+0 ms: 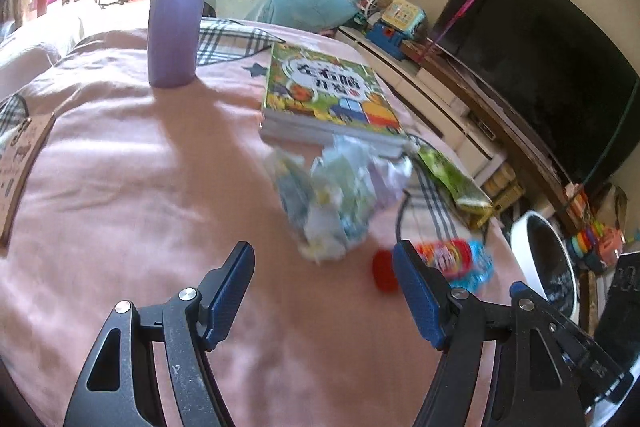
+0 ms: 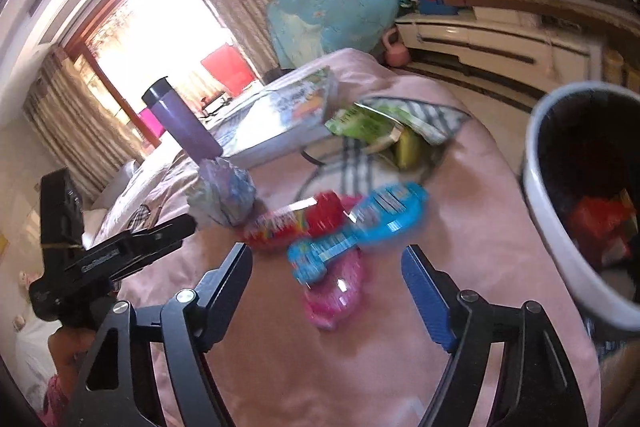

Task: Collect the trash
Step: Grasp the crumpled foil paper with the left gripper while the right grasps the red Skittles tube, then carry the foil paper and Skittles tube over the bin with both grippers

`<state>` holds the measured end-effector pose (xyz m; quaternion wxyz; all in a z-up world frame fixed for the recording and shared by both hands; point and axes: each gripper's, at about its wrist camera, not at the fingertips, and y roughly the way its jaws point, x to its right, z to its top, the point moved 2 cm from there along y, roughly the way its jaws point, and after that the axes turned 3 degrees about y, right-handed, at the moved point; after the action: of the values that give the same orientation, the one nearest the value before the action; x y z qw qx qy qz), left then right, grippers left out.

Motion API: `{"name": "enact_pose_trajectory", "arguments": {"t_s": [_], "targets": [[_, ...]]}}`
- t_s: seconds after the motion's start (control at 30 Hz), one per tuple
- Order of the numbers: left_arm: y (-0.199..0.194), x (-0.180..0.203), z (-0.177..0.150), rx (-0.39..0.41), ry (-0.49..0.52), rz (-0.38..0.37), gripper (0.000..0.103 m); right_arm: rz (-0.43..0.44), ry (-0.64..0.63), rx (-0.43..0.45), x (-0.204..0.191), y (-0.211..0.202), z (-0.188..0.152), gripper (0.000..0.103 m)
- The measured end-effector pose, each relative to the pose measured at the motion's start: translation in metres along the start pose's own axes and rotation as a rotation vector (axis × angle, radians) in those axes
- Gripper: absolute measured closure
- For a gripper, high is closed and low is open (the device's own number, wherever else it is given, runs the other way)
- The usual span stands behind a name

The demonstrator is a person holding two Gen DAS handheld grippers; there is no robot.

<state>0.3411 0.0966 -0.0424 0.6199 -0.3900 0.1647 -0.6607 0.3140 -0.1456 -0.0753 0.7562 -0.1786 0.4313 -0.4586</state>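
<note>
1. We see the crumpled wrapper [image 1: 340, 195], lying just in front of the book [image 1: 328, 95], smeared by motion; its print is unreadable.
2. To the right of the book, the left gripper's [image 1: 324, 267] blue finger [image 1: 420, 291] hides part of the blurred red and blue packet [image 1: 460, 261].
3. Further right of the book, the picture's edge and the gripper frame cut off the white bin [image 1: 536, 259].
4. From the right wrist, the bin's [image 2: 560, 227] far side runs out of view, and its contents are too dark to name.
</note>
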Motion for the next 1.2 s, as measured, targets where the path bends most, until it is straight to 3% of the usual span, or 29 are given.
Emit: {"name": "enact_pose_trajectory", "arguments": {"t_s": [0.17,0.3,0.4,0.77,0.97,1.03,1.2], "targets": [[0.026,-0.002,0.014,-0.011,-0.004,-0.005,0.035,0.016,-0.116,-0.026,-0.023,0.021,0.009,0.024],[0.046,-0.003,0.019,-0.04,0.019,-0.033,0.067,-0.005,-0.23,-0.068,-0.037,0.038,0.007,0.012],[0.045,-0.008,0.018,-0.029,0.021,-0.036,0.078,-0.014,-0.288,-0.102,-0.043,0.052,0.007,0.008],[0.003,-0.053,0.0,0.021,-0.088,-0.033,0.079,-0.109,-0.37,-0.163,-0.061,0.088,-0.001,0.004],[-0.01,-0.051,-0.013,0.026,-0.089,-0.039,0.079,-0.17,-0.412,-0.183,-0.069,0.097,-0.006,0.004],[-0.014,-0.052,-0.014,0.025,-0.086,-0.039,0.079,-0.159,-0.409,-0.171,-0.069,0.094,-0.007,0.01],[-0.024,-0.048,-0.023,0.016,-0.072,-0.055,0.079,-0.112,-0.376,-0.106,-0.067,0.07,-0.005,0.01]]}}
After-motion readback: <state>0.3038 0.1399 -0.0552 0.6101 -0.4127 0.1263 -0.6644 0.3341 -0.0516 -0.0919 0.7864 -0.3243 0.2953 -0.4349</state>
